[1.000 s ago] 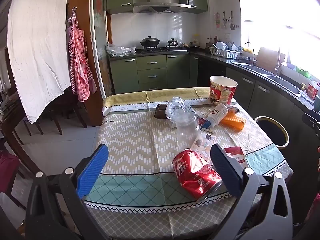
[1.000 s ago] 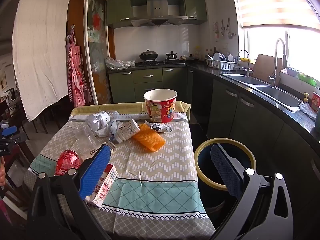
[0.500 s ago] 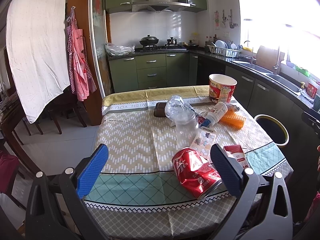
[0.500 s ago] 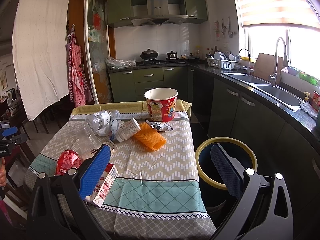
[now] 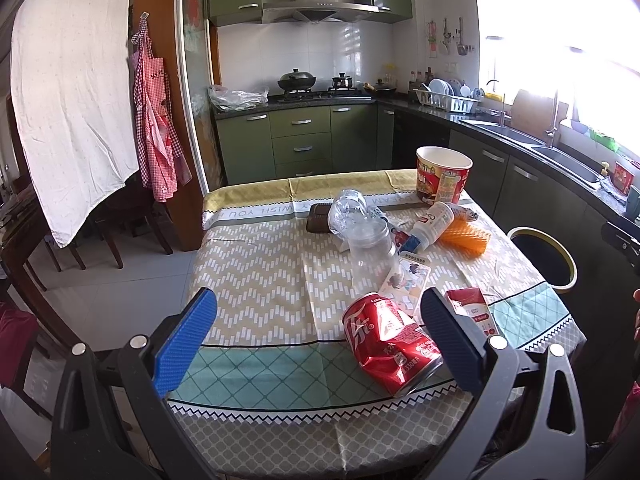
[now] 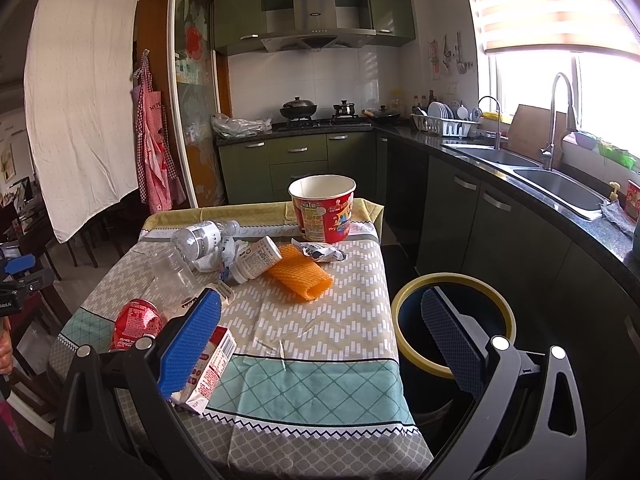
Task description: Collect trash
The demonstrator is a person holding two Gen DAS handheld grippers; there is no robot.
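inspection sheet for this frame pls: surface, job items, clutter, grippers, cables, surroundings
Surface: table under a patterned cloth.
Job's things: crushed red can, small carton, clear bottles, white bottle, orange foam sleeve, wrapper, noodle cup upright; bin beside the table.
Clutter: brown block.
Grippers: left gripper and right gripper open, holding nothing.
Cables: nothing seen.
Surroundings: kitchen counter, sink, stove.
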